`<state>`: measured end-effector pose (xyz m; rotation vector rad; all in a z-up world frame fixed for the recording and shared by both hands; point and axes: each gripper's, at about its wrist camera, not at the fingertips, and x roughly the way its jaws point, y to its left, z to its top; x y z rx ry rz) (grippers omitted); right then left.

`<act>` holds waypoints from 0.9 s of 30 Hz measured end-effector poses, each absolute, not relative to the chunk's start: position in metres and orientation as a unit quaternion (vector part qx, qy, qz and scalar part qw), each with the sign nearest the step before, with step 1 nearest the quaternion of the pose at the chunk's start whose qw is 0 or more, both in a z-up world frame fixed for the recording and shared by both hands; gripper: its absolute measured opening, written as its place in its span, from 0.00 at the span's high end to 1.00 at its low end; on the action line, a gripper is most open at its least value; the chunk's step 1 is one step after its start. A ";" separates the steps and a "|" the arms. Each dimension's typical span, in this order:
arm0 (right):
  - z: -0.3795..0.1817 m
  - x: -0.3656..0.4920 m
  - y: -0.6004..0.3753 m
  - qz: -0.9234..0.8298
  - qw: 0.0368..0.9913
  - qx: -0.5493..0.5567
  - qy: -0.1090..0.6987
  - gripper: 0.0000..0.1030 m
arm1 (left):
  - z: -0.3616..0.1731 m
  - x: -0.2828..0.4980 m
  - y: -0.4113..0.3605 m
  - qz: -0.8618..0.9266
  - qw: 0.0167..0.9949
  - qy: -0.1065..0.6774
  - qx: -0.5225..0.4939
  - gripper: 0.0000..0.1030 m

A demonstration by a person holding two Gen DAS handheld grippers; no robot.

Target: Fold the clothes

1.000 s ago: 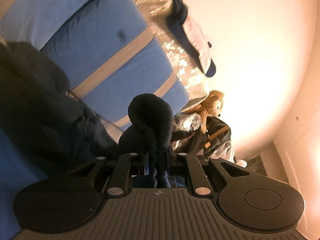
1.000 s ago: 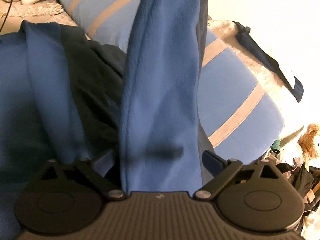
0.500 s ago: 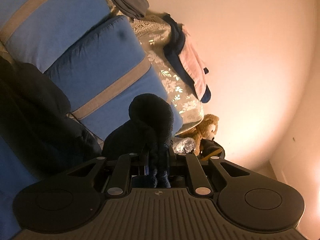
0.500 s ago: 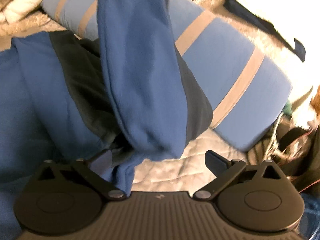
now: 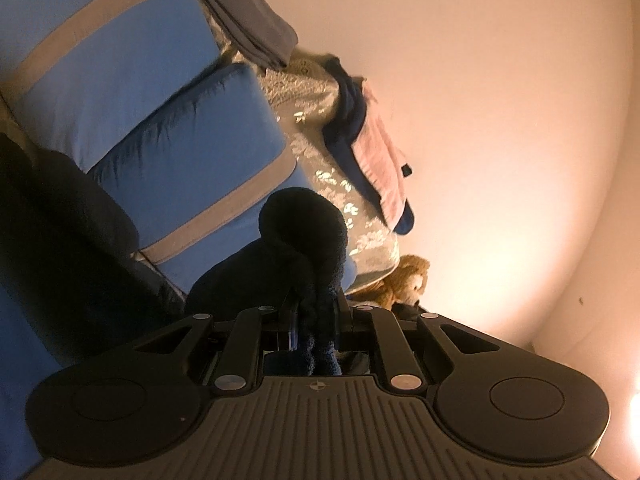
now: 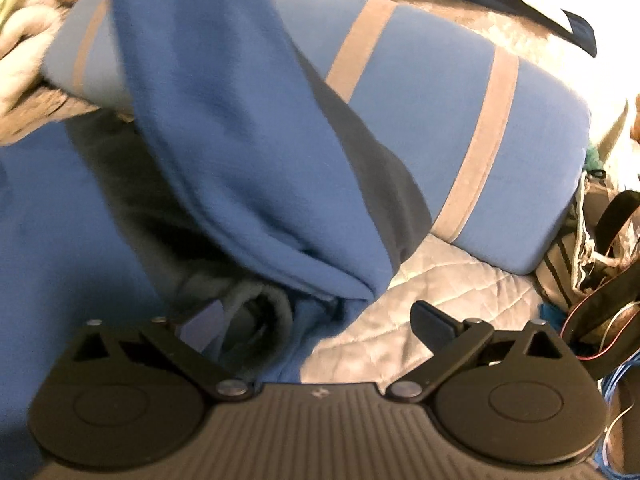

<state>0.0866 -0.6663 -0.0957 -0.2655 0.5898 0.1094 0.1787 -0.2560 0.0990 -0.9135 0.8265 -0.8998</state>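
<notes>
Gripping dark fleece (image 5: 308, 236) in left jaws, right jaws apart beside blue garment (image 6: 248, 152), no readable writing

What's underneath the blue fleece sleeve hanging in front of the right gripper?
Under the blue fleece sleeve lies grey quilted bedding, with a blue striped pillow behind. More of the garment bunches below; whatever it covers is hidden.
</notes>
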 end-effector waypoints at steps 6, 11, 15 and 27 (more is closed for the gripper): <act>-0.081 0.108 -0.686 0.026 0.958 -0.060 0.279 0.00 | 0.113 0.185 -0.242 -0.402 0.731 0.362 -0.416 0.85; -0.074 0.107 -0.702 0.041 0.957 -0.033 0.285 0.00 | 0.128 0.195 -0.243 -0.397 0.736 0.354 -0.419 0.85; -0.087 0.097 -0.705 0.069 0.950 -0.039 0.304 0.00 | 0.145 0.199 -0.252 -0.395 0.747 0.343 -0.411 0.85; -0.093 0.089 -0.693 0.096 0.955 -0.045 0.276 0.00 | 0.181 0.197 -0.281 -0.384 0.763 0.339 -0.394 0.85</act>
